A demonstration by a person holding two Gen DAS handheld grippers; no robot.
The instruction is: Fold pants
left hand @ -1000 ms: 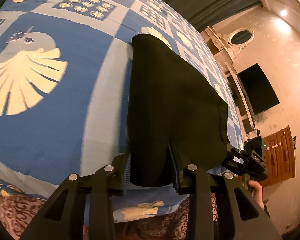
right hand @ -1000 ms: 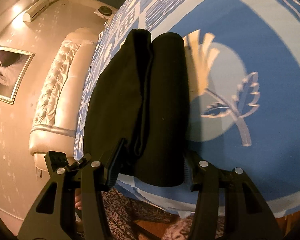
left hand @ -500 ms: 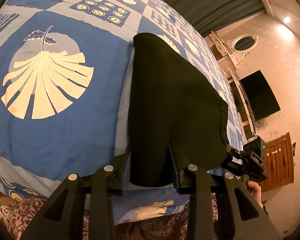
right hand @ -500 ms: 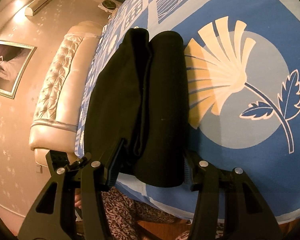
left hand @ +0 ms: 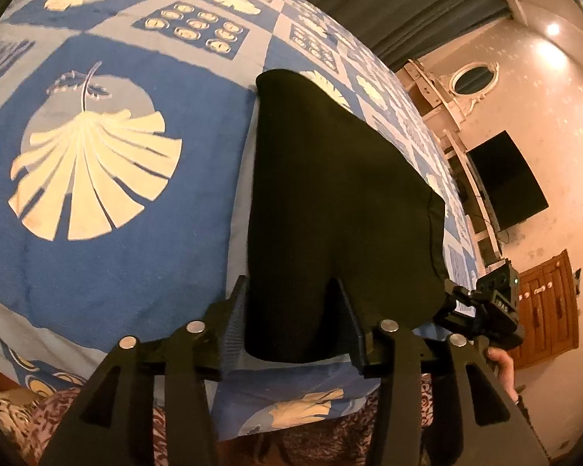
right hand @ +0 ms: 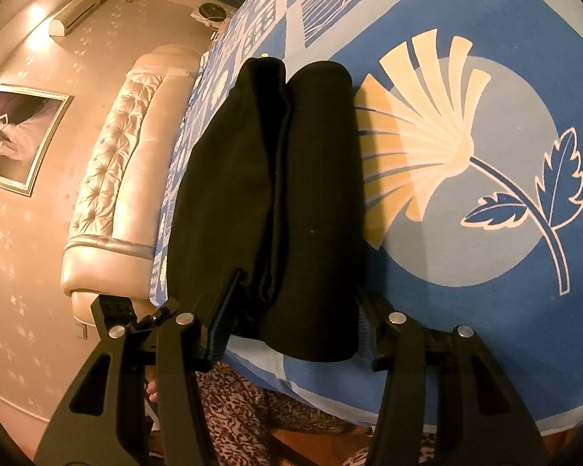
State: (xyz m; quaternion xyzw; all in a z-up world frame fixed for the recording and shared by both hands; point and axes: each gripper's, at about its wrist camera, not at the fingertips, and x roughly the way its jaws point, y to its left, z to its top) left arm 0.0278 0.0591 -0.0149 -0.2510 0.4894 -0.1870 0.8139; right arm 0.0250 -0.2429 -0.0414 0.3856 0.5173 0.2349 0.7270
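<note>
No text, label, brand or number can be read in either view. The small markings on the black device (left hand: 499, 303) beside the pants, seen in the left wrist view, are too blurred to make out.

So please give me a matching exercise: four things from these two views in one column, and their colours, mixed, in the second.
Things:
1. pants
2. bedspread
3. headboard
4. cabinet

Colours:
A. brown wood
B. black
C. shiny cream
D. blue with pale leaf prints

Pairs: 1-B, 2-D, 3-C, 4-A
</note>
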